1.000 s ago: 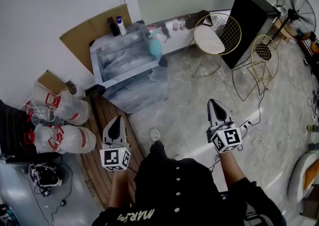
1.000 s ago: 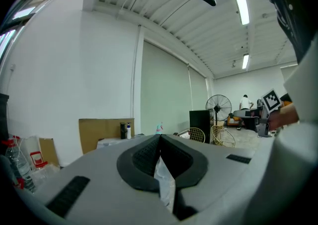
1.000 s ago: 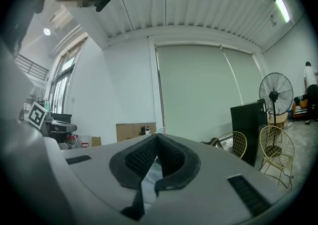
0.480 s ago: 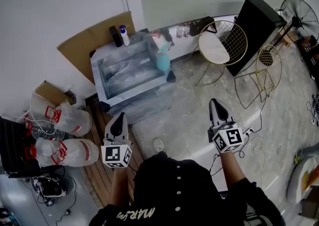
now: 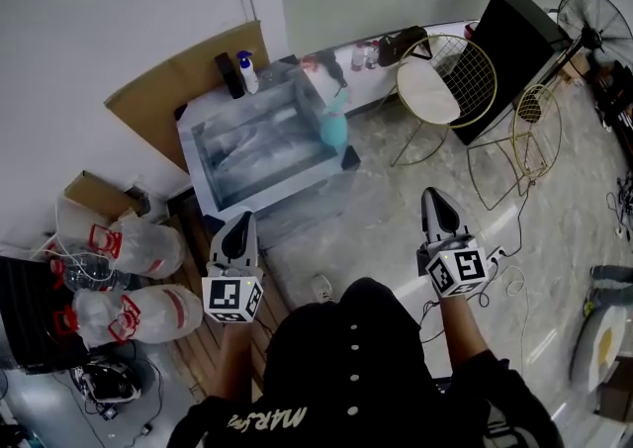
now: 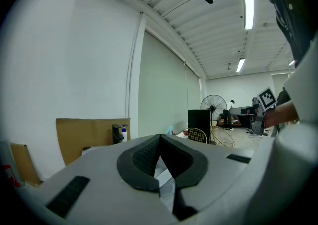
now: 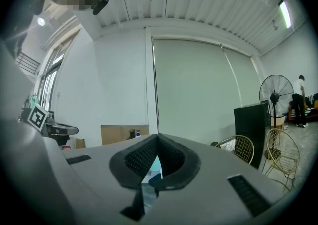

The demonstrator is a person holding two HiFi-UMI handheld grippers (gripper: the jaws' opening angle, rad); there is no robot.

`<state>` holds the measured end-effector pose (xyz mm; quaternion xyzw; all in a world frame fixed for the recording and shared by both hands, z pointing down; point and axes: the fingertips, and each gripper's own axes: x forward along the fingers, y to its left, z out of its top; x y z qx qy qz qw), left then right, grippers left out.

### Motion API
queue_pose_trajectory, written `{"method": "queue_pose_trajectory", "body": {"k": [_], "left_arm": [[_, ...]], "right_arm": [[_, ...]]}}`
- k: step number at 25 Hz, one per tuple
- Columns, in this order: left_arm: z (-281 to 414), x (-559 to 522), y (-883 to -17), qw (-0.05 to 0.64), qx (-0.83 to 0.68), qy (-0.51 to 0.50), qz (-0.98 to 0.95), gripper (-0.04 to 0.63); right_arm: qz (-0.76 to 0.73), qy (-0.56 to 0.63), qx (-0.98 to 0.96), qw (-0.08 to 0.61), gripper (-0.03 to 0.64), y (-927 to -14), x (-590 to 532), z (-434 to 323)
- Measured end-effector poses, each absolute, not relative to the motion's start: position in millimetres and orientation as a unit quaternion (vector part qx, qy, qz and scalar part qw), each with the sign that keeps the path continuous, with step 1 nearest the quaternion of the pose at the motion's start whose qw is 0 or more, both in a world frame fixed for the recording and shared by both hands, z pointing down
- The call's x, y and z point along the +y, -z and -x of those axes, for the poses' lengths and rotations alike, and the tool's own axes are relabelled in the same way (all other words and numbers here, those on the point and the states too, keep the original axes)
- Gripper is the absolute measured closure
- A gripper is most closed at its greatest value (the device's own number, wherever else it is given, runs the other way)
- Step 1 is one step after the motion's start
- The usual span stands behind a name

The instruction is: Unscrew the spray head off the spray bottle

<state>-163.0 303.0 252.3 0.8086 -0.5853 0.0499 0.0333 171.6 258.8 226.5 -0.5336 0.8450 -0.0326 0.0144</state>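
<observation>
I'm looking down on a pale marbled floor under a white wall, with a low grey tabletop standing close to that wall. The teal spray bottle stands upright at the tabletop's right edge, near the corner, with its spray head on top. It is well apart from both tools. A small white pump bottle sits at the tabletop's far side, beside a leaning sheet of cardboard. Two gold wire chairs and a black cabinet stand off to the right, and a standing fan is past them. Large water jugs lie on the floor at the left. My left hand-held gripper is clenched with nothing between its pads, which meet at the tip in its own view. My right hand-held gripper is likewise closed and empty. Both are held out in front of the person's body, short of the tabletop.
</observation>
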Motion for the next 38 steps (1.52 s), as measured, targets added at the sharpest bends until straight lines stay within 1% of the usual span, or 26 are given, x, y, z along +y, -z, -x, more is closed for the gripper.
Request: {"method": "queue_pose_trajectory", "body": {"k": [11,21,32,38], "left_arm": [[157,253,-265,0.037,-0.566,-0.064,-0.821,0.569],[146,180,-262,0.035,-0.570,-0.065,-0.818,0.569],[128,86,-253,0.031,-0.588,-0.066,-0.806,0.569],[115,61,-258,0.036,-0.596,-0.068,-0.800,0.569]], "right_arm": [[0.551,0.044,0.834,0.015,0.604,-240,216,-175],[0.534,0.039,0.844,0.025,0.604,-230,133,-182],[0.500,0.034,0.865,0.020,0.604,-223,28,-186],[0.475,0.039,0.879,0.027,0.604,-221,-10,-188]]}}
